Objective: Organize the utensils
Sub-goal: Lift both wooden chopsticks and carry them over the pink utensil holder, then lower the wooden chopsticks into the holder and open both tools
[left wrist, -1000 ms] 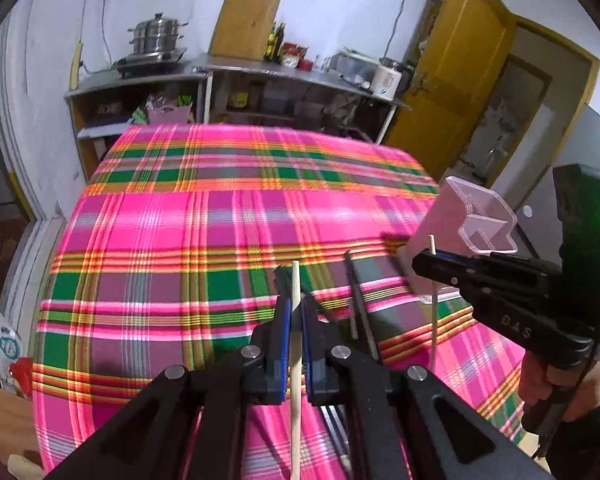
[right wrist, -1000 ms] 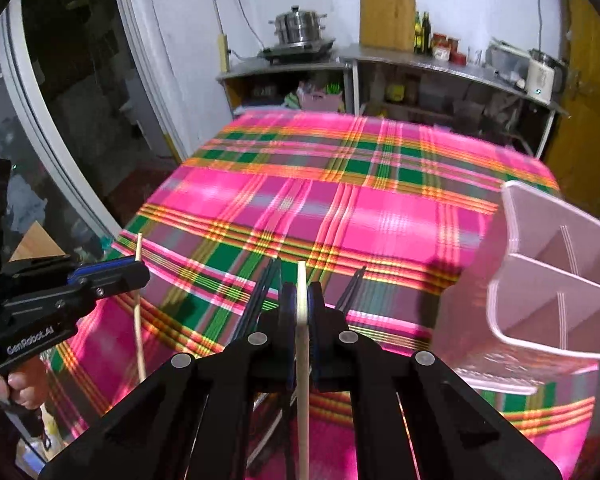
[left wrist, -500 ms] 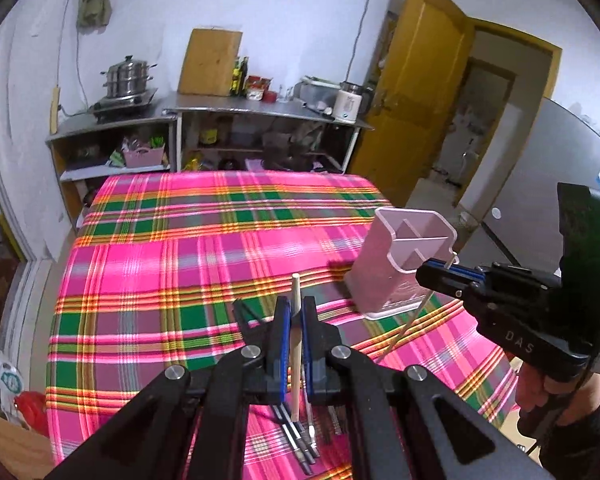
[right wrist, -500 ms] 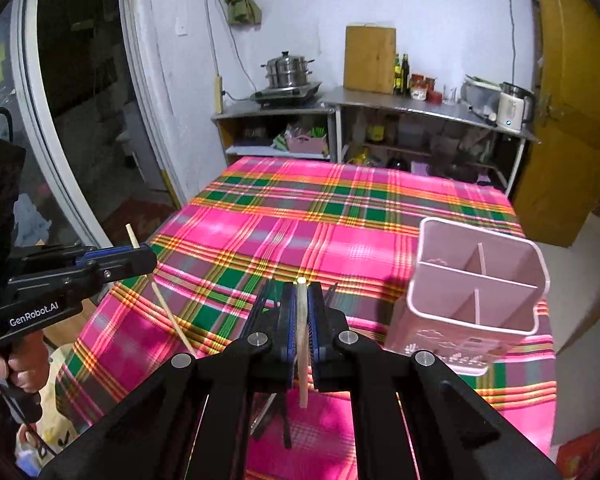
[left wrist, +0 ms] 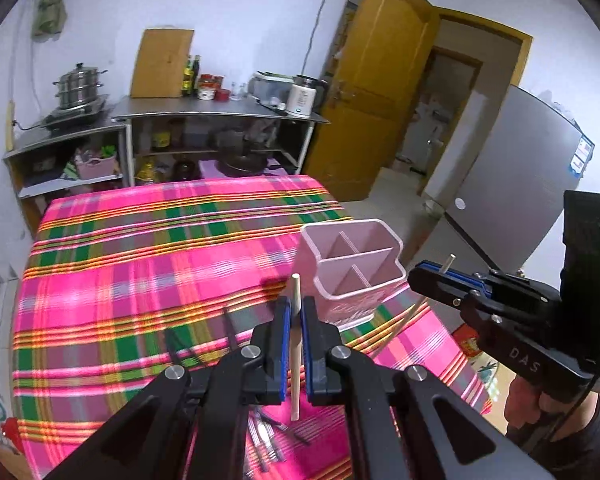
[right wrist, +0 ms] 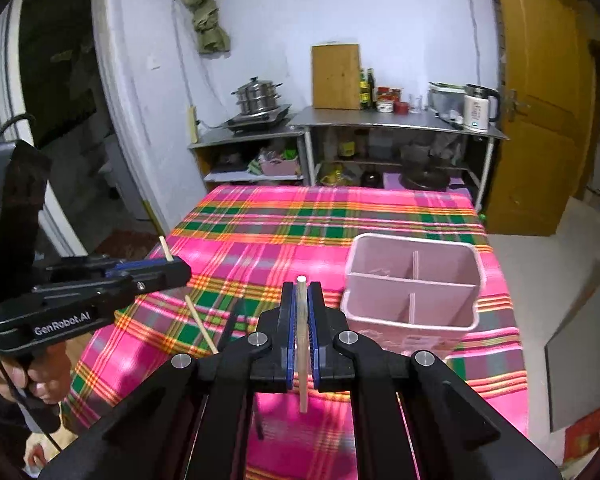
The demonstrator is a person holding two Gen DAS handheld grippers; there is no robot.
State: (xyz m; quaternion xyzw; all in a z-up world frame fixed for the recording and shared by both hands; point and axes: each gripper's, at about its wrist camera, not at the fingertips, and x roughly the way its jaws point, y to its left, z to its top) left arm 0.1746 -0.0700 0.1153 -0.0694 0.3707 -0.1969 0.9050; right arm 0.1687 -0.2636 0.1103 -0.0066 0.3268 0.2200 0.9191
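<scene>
A pink divided utensil holder [left wrist: 352,268] stands upright on the plaid tablecloth; it also shows in the right wrist view [right wrist: 414,286]. My left gripper [left wrist: 295,312] is shut on a wooden chopstick [left wrist: 296,344], held above the table just left of the holder. My right gripper [right wrist: 301,304] is shut on a second wooden chopstick [right wrist: 302,344], just left of the holder. Each gripper shows in the other's view, the right one [left wrist: 428,280] and the left one [right wrist: 172,270]. Dark chopsticks [left wrist: 230,326] and metal utensils [left wrist: 266,440] lie on the cloth below.
The table carries a pink and green plaid cloth [left wrist: 140,264]. Behind it stand metal shelves with a steamer pot [left wrist: 78,86], a cutting board [left wrist: 160,64], bottles and a kettle [left wrist: 302,98]. A yellow door [left wrist: 380,92] and a grey fridge [left wrist: 520,184] are to the right.
Both grippers have risen and pulled back from the table with their chopsticks. The holder now appears lower and further away, seen from above.
</scene>
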